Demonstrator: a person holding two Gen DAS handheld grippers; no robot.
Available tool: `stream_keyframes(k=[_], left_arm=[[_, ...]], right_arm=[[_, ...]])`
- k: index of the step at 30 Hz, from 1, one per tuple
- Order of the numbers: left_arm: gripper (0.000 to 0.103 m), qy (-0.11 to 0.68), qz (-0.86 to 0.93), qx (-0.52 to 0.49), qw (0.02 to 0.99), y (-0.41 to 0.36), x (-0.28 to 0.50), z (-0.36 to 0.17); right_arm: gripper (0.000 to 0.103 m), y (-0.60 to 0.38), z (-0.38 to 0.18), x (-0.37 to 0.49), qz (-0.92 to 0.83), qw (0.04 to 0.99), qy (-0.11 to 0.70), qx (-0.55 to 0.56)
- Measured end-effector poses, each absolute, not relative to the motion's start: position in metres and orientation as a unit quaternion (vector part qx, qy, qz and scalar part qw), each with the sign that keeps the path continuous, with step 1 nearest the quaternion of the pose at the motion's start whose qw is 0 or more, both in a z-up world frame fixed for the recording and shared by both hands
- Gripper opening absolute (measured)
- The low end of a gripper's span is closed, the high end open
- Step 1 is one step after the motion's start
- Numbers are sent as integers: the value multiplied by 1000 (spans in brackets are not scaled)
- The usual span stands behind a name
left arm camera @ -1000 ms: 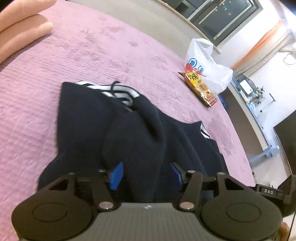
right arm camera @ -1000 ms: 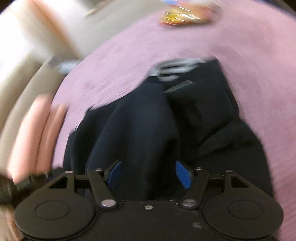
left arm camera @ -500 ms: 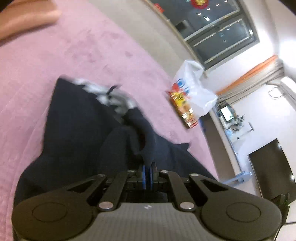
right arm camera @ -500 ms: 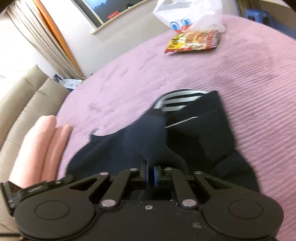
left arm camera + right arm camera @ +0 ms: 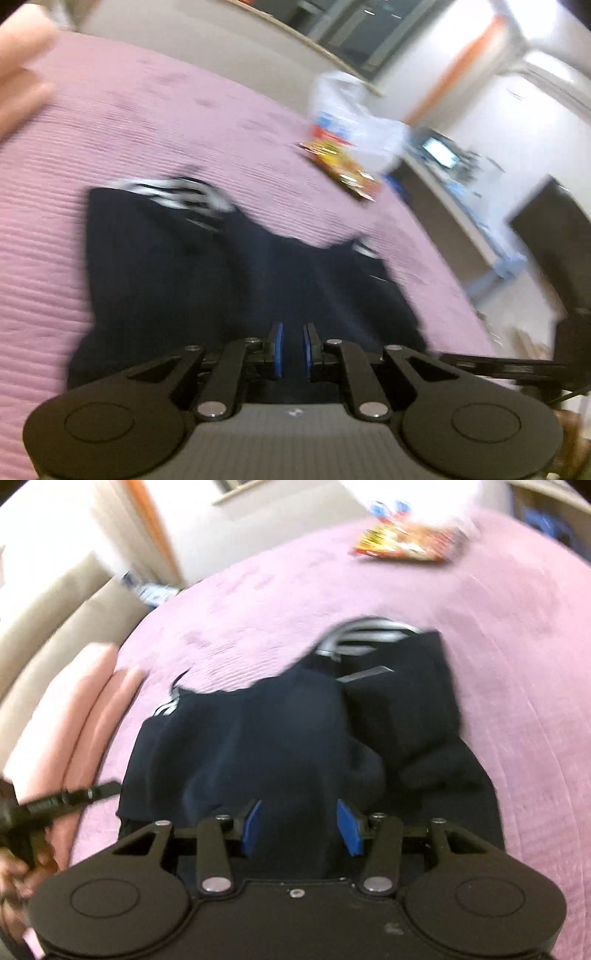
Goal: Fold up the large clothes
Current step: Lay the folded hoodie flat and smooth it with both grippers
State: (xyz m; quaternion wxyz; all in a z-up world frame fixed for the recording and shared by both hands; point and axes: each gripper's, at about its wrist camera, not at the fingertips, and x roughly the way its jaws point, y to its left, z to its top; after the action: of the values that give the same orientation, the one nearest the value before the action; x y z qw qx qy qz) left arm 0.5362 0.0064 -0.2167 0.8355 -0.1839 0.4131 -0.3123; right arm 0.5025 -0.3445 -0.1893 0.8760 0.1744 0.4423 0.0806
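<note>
Navy garment (image 5: 192, 280) bunched on the pink bed (image 5: 110, 122); left claw (image 5: 292, 349) and right claw (image 5: 300, 829) both opening, nothing pinched.

Both are pitched downward — the left gripper (image 5: 292, 349) opening narrowly, the right gripper (image 5: 300, 828) opening wider.

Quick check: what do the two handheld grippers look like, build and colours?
Both match: the left gripper and right gripper have black linkage arms with silver pivot pins, two round black discs at the base, and blue pads on the fingers. The left body is ribbed grey with a small white mark, the right plain black. No cables or sleeves show clearly.
</note>
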Motion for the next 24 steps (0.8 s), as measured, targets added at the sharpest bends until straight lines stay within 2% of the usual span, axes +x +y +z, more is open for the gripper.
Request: stream_keyframes(k=[3,4,6,7,11,14,15,16,19,21,24], left_arm=[[13,461,-338,-156,806,-35,534,-239],[12,487,-323,-126,802,-47,532,-253],[7,529,-289,-83,794,-58,526,-285],[7,520,-290,-88,799,-55,521,-292],[8,520,-294,-143,789,-30,506,-284],[15,498,-291,-143,804,-9,475,-259],[18,497,-289,-146,805,-1,461,-253],[19,500,-285,-150,804,5,449,-248],[21,527,-260,-157,794,25,406,-251],[21,551,-236,-160,784,32,376,-261],[20,578,-203,-169,772,42,329,-268]], right_arm=[[23,-303,-209,512,106,869,464,133],[23,-292,-221,516,100,868,474,114],[23,-277,-256,522,88,848,515,95],[23,-275,-268,522,84,844,521,92],[23,-284,-246,502,83,851,508,100],[28,-292,-214,467,81,863,491,86],[32,-291,-207,452,79,862,494,74],[39,-291,-207,438,78,858,503,65],[39,-282,-229,412,78,829,551,45],[39,-271,-250,392,62,808,586,-6],[45,-274,-251,355,65,821,566,-43]])
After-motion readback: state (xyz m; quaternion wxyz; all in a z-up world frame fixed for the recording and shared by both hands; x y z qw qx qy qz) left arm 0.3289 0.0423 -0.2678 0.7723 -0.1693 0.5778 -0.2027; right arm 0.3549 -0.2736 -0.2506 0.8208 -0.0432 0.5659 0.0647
